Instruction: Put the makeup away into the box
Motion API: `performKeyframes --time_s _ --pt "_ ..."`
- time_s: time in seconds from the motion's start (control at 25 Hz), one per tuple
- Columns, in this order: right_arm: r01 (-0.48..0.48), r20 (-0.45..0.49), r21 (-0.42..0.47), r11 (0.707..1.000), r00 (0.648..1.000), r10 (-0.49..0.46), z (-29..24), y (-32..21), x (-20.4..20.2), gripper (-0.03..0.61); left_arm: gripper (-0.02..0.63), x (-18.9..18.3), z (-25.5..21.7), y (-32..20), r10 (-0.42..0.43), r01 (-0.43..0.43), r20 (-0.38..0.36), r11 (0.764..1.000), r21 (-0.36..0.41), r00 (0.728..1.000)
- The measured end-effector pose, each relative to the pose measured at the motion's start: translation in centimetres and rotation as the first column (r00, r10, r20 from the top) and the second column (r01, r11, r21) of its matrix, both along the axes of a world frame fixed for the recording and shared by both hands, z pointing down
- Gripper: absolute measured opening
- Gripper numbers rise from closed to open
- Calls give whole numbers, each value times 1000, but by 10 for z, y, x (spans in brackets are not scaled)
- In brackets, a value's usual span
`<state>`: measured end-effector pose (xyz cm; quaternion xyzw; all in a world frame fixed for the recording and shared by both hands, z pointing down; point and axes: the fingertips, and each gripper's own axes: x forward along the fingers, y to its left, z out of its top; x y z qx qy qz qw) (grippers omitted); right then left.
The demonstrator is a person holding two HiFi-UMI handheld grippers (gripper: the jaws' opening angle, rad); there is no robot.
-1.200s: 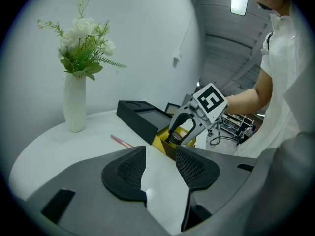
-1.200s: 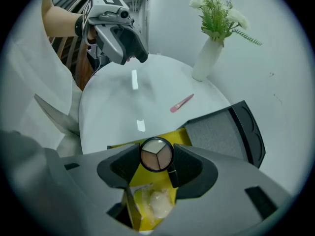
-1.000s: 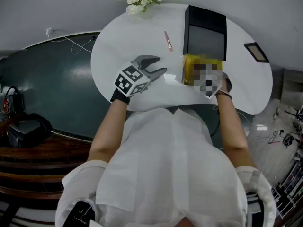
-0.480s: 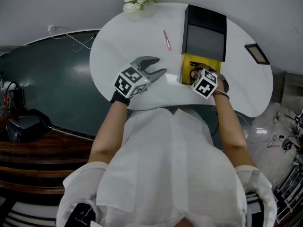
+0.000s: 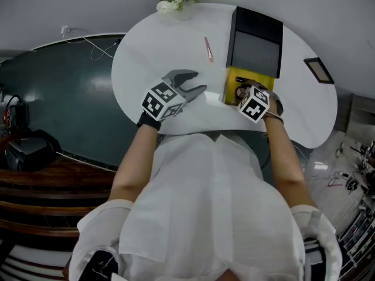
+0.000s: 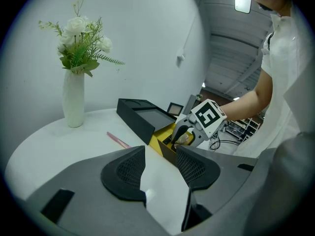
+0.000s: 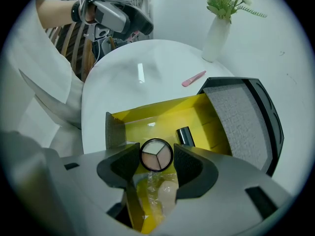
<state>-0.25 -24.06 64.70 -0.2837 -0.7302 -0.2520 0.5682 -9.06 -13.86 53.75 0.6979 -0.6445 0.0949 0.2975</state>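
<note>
A yellow-lined box [image 5: 233, 78] lies open on the white table [image 5: 146, 57], its black lid [image 5: 255, 43] folded back behind it. My right gripper [image 7: 156, 161] hovers over the box's near end, shut on a round three-shade compact [image 7: 156, 155]. Inside the box lie a dark lipstick tube [image 7: 184, 135] and, under the jaws, a pale wrapped item [image 7: 165, 195]. A pink stick [image 5: 207, 50] lies on the table left of the lid. Left of the box, my left gripper [image 5: 199, 79] stands open and holds nothing; only bare tabletop shows between its jaws [image 6: 160, 163].
A white vase of flowers [image 6: 74, 104] stands at the table's far edge. A small dark framed object [image 5: 319, 70] lies at the table's right side. The table's rounded near edge runs just below both grippers, against the person's white shirt [image 5: 211, 204].
</note>
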Motion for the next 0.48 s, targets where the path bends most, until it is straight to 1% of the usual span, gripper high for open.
performKeyframes --time_s 0.2,0.48 --pt "-5 16 -3 1000 1000 5 -12 1 -3 212 202 -3 -3 1 -4 4 3 1000 7 1000" --pt "-19 91 -3 1000 996 19 -48 5 -26 203 202 -9 -10 6 -7 7 12 1000 22 1000"
